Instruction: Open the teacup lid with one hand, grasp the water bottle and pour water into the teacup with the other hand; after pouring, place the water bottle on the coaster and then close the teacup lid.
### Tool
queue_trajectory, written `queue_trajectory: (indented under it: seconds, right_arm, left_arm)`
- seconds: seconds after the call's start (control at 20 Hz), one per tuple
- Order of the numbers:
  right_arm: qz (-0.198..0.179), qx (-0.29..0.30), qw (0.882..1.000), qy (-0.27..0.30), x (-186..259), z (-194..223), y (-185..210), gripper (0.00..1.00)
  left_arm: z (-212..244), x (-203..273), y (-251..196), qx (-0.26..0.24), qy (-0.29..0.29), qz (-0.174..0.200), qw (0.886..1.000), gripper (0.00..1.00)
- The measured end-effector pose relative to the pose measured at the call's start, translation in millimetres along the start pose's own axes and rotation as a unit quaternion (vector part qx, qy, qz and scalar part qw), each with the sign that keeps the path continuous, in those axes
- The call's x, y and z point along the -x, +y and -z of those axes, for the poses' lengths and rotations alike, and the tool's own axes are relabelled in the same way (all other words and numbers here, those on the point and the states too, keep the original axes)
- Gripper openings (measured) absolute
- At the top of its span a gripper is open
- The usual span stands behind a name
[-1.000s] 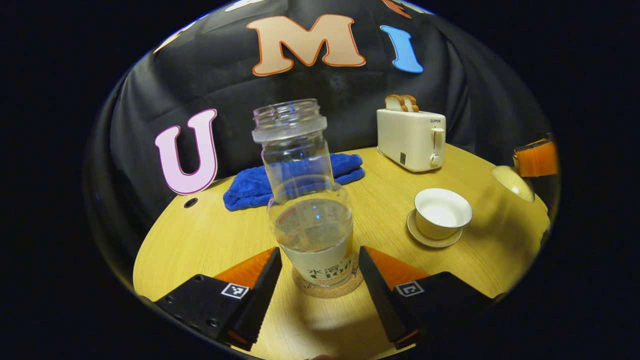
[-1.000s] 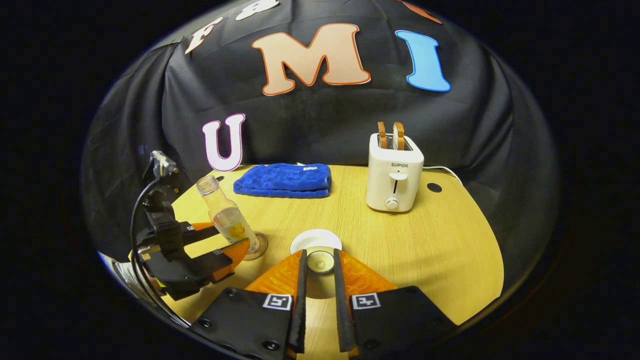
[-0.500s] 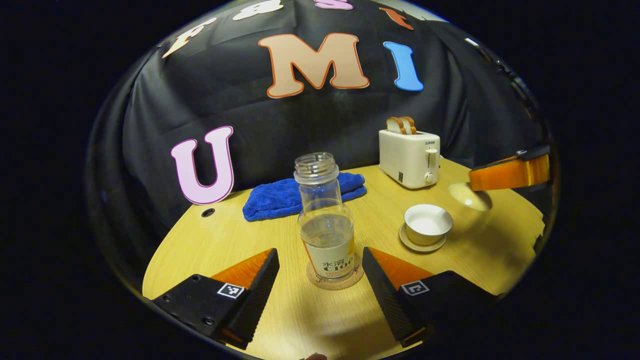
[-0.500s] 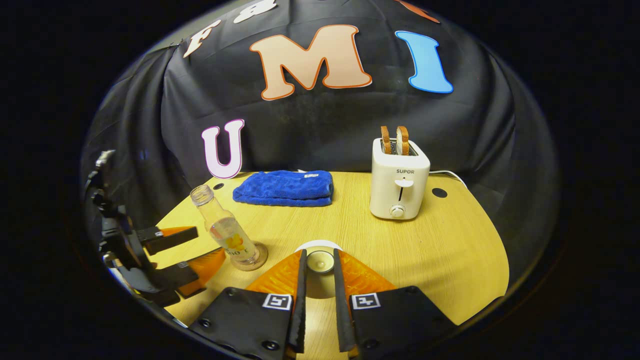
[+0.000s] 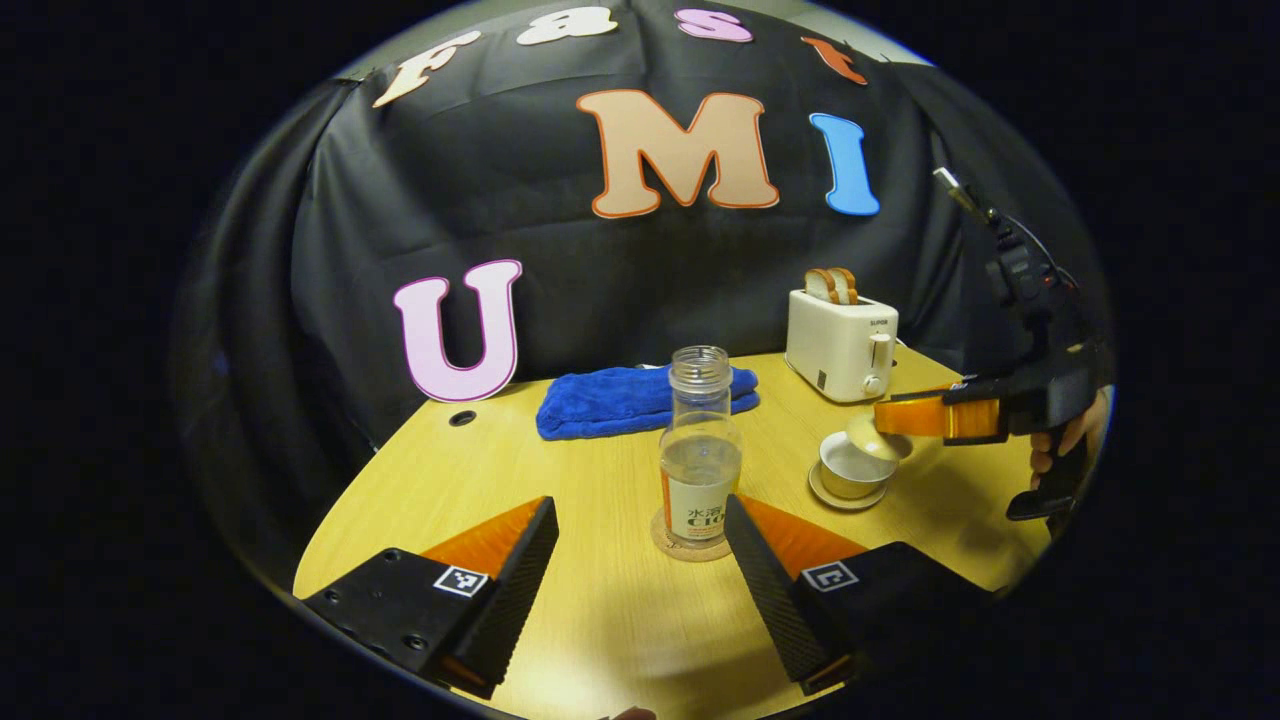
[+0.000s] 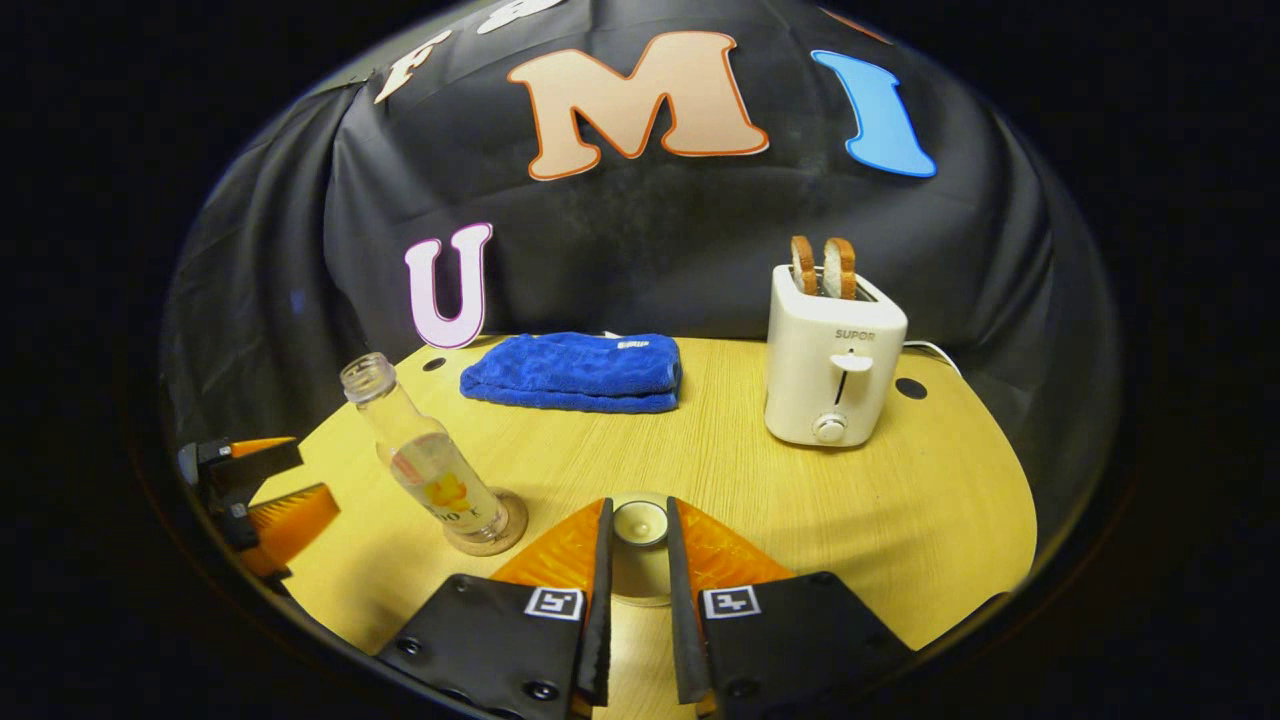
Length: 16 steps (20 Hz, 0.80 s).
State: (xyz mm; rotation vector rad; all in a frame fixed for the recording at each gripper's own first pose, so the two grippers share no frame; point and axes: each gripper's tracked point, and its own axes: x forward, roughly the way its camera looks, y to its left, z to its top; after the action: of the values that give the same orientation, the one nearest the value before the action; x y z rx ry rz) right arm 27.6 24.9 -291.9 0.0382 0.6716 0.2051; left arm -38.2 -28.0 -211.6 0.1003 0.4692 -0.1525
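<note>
We take the water bottle (image 5: pixel 701 450) as our landmark: it stands upright and uncapped on the round cork coaster (image 5: pixel 690 541), partly filled, near the front middle of the desk (image 5: pixel 590 480). In the left gripper view the left claw (image 5: pixel 640 570) hangs on the near side of the bottle with its jaws spread wide and nothing between them; the bottle stands just beyond the gap, touching neither finger. To the right of the bottle sits the teacup (image 5: pixel 848 475) on its saucer (image 5: pixel 840 497). Above the cup's far rim the right claw (image 5: pixel 905 417) holds the teacup lid (image 5: pixel 868 437), tilted and low over the cup; we cannot tell whether lid and rim touch. In the right gripper view that claw's fingers are narrowed to a slim gap, pressing on either side of the lid's knob (image 6: pixel 640 522), with the bottle off to its left. Behind the bottle lies a folded blue towel (image 5: pixel 630 398), and behind and right of it stands a white toaster (image 5: pixel 842 343) with two slices of bread.
</note>
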Motion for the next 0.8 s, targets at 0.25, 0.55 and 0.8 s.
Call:
queue_trajectory:
  seconds: [0.25,0.55,0.8]
  right_arm:
    - [-0.006,0.023,1.000,0.010,-14,13,6,0.27]
    - [-0.002,0.033,0.999,0.010,-23,17,5,0.30]
    - [0.006,0.040,0.999,0.008,-26,20,-2,0.29]
  left_arm:
    - [-1,14,12,0.019,0.001,-0.015,1.000,0.97]
    - [-6,23,16,0.025,-0.007,-0.024,0.999,0.97]
    - [-8,26,18,0.020,-0.005,-0.027,0.999,0.97]
